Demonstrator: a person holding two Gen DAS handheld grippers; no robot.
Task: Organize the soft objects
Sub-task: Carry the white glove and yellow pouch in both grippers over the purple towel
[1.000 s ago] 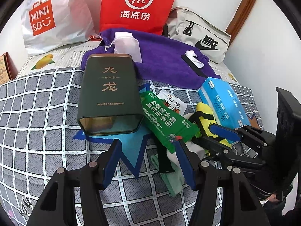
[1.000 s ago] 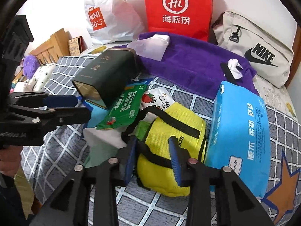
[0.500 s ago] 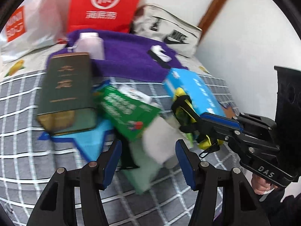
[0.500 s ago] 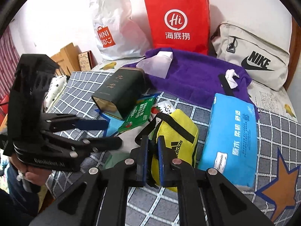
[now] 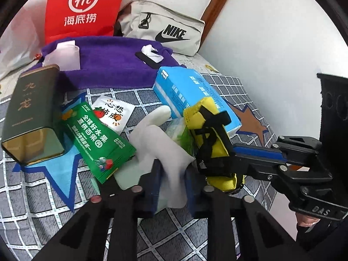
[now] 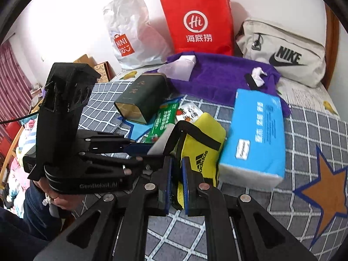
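My left gripper [image 5: 171, 187] is shut on a white cloth [image 5: 161, 145] that lies among the clutter on the bed. My right gripper [image 6: 176, 187] is shut on the yellow Adidas pouch [image 6: 201, 143] and holds it raised beside the blue tissue pack [image 6: 256, 134]. In the left wrist view the pouch [image 5: 208, 134] hangs from the right gripper [image 5: 217, 165], just right of the cloth. The cloth shows in the right wrist view [image 6: 165, 139] behind the left gripper [image 6: 150, 152]. A purple towel [image 5: 113, 63] lies behind.
A dark green tin [image 5: 30, 113], a green snack packet [image 5: 97, 139] and a white sachet [image 5: 113, 113] lie left of the cloth. A red paper bag [image 6: 198, 21], a white Miniso bag [image 6: 130, 34] and a beige Nike bag [image 6: 282, 52] stand against the wall.
My left gripper swung right and shut on the white cloth. My right gripper shut on the yellow pouch and lifted it.
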